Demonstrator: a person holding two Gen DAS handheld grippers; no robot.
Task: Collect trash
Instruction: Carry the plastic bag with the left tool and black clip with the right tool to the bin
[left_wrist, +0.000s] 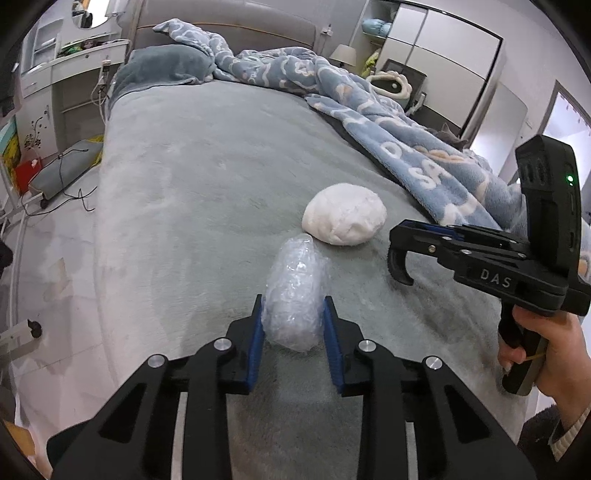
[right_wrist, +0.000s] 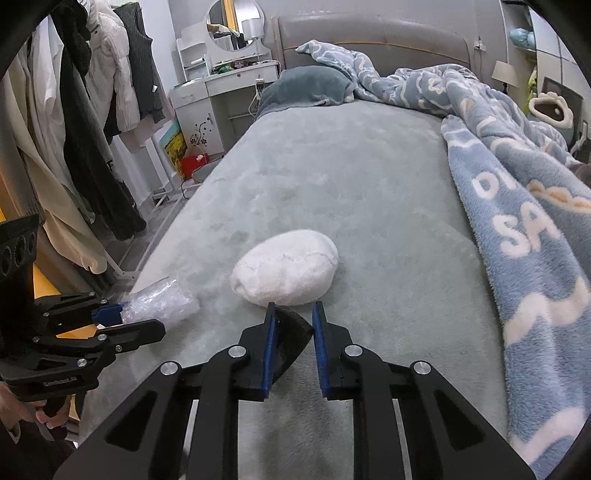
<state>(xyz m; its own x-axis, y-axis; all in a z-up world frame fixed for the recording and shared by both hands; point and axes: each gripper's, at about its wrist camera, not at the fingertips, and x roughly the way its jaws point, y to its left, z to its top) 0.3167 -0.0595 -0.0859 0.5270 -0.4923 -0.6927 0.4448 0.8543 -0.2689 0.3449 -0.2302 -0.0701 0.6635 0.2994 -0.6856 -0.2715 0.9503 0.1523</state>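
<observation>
A crumpled wad of clear bubble wrap lies on the grey bed cover. My left gripper has its blue pads on both sides of the wad's near end, touching it. The wad also shows in the right wrist view at the left gripper's tip. A white fluffy ball lies just beyond it, also in the right wrist view. My right gripper hovers in front of the ball, jaws slightly apart and empty; a black hook part sits between them. It shows in the left wrist view.
A blue patterned blanket is heaped along the bed's right side. A grey pillow lies at the headboard. Clothes hang on a rack left of the bed. A white vanity and floor clutter lie beyond the bed's left edge.
</observation>
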